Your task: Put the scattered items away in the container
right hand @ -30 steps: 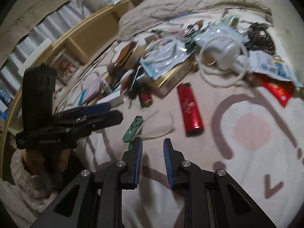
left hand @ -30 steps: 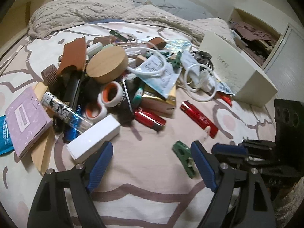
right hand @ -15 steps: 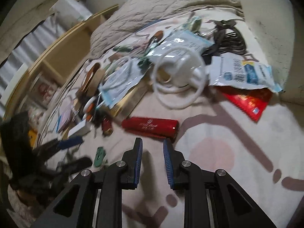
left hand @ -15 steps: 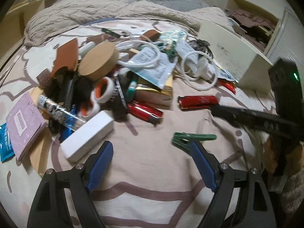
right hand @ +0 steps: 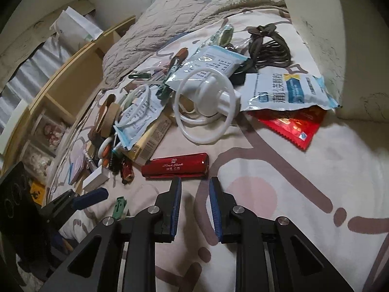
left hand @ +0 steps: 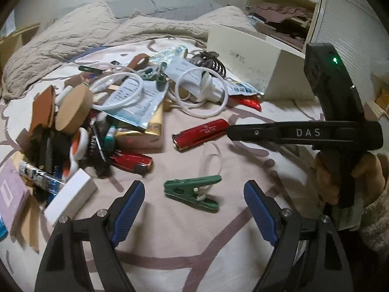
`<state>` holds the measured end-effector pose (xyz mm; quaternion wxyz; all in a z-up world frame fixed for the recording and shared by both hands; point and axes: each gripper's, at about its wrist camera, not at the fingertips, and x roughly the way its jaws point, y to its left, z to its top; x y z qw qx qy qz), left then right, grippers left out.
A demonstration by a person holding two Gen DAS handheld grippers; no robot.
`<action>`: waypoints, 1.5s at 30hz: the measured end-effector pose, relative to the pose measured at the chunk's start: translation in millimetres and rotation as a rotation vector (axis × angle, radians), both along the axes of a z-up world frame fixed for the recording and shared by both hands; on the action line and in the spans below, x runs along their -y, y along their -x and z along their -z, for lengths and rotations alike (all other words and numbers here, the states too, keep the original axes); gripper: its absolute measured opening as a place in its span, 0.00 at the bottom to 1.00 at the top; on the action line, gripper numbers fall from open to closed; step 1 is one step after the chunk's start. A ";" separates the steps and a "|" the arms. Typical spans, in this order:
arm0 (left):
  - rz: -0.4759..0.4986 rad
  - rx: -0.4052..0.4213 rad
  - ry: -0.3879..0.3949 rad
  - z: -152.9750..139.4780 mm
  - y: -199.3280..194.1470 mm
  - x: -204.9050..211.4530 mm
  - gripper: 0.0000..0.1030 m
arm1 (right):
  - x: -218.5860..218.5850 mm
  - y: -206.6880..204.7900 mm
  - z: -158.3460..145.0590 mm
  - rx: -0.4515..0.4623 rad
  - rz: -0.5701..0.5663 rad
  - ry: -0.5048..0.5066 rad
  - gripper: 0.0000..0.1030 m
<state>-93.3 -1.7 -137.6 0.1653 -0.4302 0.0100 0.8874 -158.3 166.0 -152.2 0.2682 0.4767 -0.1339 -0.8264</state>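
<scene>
The green clothes peg (left hand: 192,192) lies on the bed sheet (left hand: 170,238) between the left tongs (left hand: 194,209), whose jaws have just been closing yet stand clear of it. The right tongs (right hand: 194,204), nearly closed and empty, point at the red lighter (right hand: 175,165). The cream box (left hand: 245,60) sits beyond the clutter.

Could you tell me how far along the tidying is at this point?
Nothing looks done yet: the pile lies on the bed beside the cream box. In hand: nothing. The left gripper, whose fingers have just been closing, frames the green clip; the right gripper, nearly shut and empty, sits by the red case. Everything remains.
</scene>
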 end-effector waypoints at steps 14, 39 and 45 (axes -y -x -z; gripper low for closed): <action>-0.041 0.056 -0.067 10.1 8.8 8.6 0.37 | 10.7 -6.6 -7.6 -0.079 0.014 -0.091 0.29; -0.356 -0.012 -0.114 -7.9 6.0 73.7 0.37 | 75.9 -12.3 -1.0 -0.197 0.013 -0.248 0.87; -0.352 -0.011 -0.117 -8.0 5.9 73.4 0.37 | 80.6 -5.3 2.1 -0.186 0.045 -0.269 0.87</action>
